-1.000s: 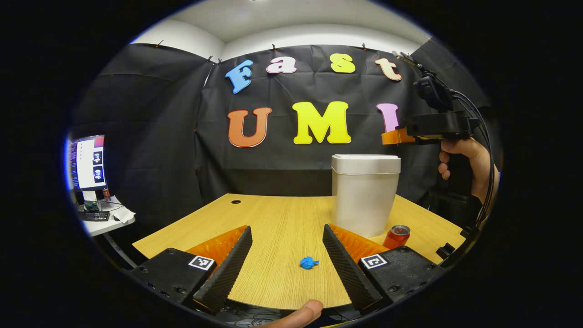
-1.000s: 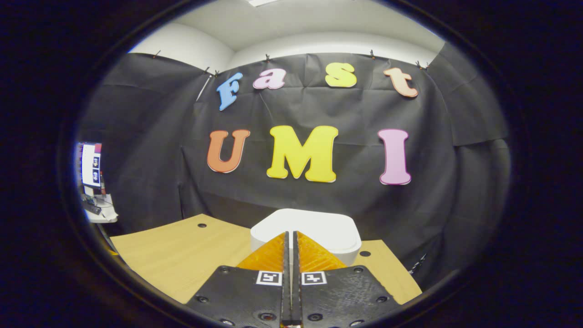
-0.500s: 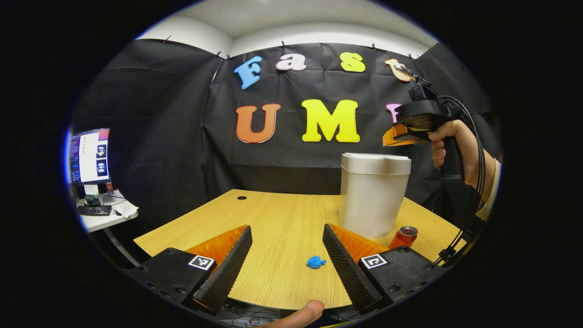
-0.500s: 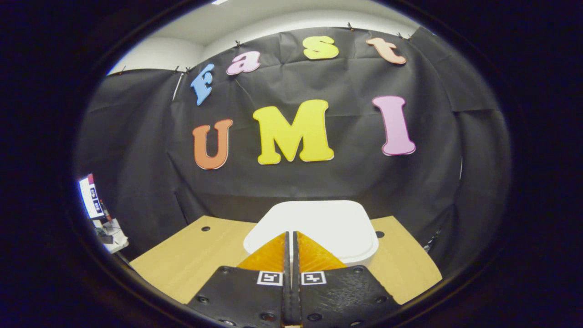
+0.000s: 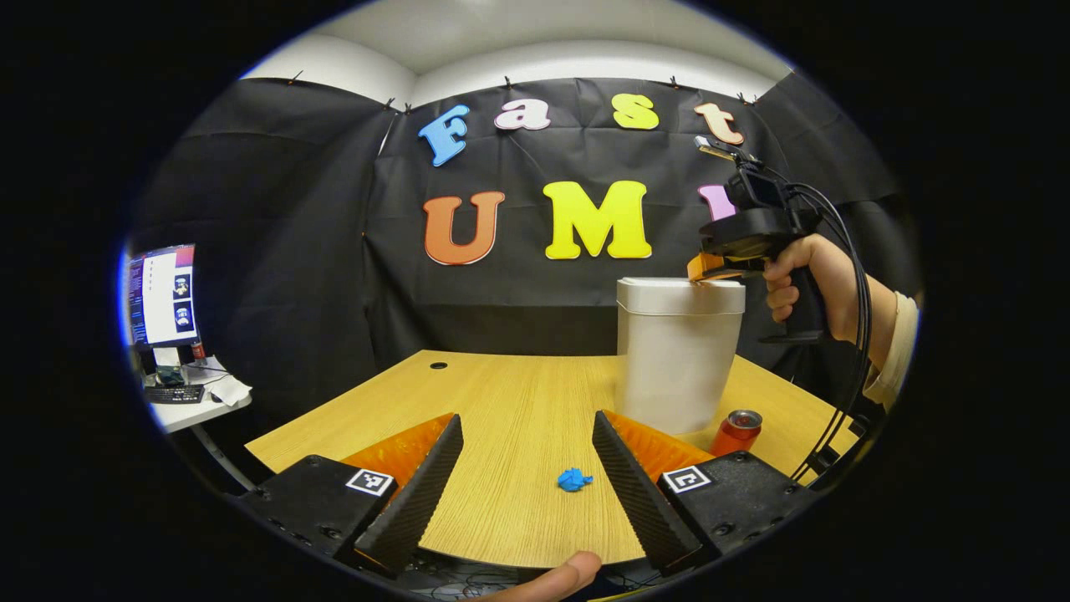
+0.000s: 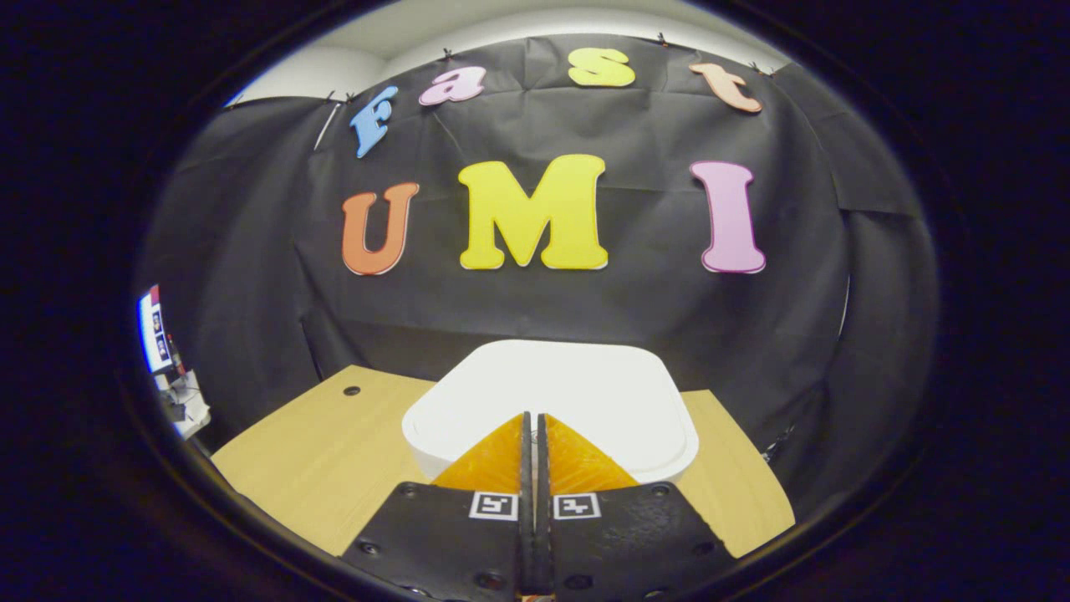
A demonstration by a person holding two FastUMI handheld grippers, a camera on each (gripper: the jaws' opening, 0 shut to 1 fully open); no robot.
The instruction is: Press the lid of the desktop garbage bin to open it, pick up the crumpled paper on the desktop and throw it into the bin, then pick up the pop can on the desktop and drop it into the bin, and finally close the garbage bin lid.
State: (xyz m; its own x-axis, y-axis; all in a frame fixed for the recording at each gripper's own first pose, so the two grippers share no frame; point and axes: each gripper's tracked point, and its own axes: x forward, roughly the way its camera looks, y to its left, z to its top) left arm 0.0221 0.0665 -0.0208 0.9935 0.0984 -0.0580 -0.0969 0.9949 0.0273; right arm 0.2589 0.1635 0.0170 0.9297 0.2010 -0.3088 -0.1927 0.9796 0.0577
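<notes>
A white bin (image 5: 677, 368) stands on the wooden table, its lid (image 5: 680, 294) down. In the left gripper view my right gripper (image 5: 700, 269), held by a hand, has its tip at the lid's right edge. In the right gripper view that gripper (image 6: 532, 418) is shut, fingers together over the near part of the white lid (image 6: 577, 393). A small blue crumpled paper (image 5: 573, 480) lies on the table between the spread fingers of my left gripper (image 5: 527, 443), which is open and holds nothing. A red pop can (image 5: 736, 431) stands upright at the bin's right foot.
The wooden table (image 5: 493, 401) has a cable hole (image 5: 438, 365) at its far left. A side desk with a monitor (image 5: 160, 294) and keyboard stands at the left. A fingertip (image 5: 552, 579) shows at the bottom edge. Black cables hang from the right gripper.
My right gripper has come down from above the bin until its tip is at the lid. The left gripper, paper and can have stayed about where they were.
</notes>
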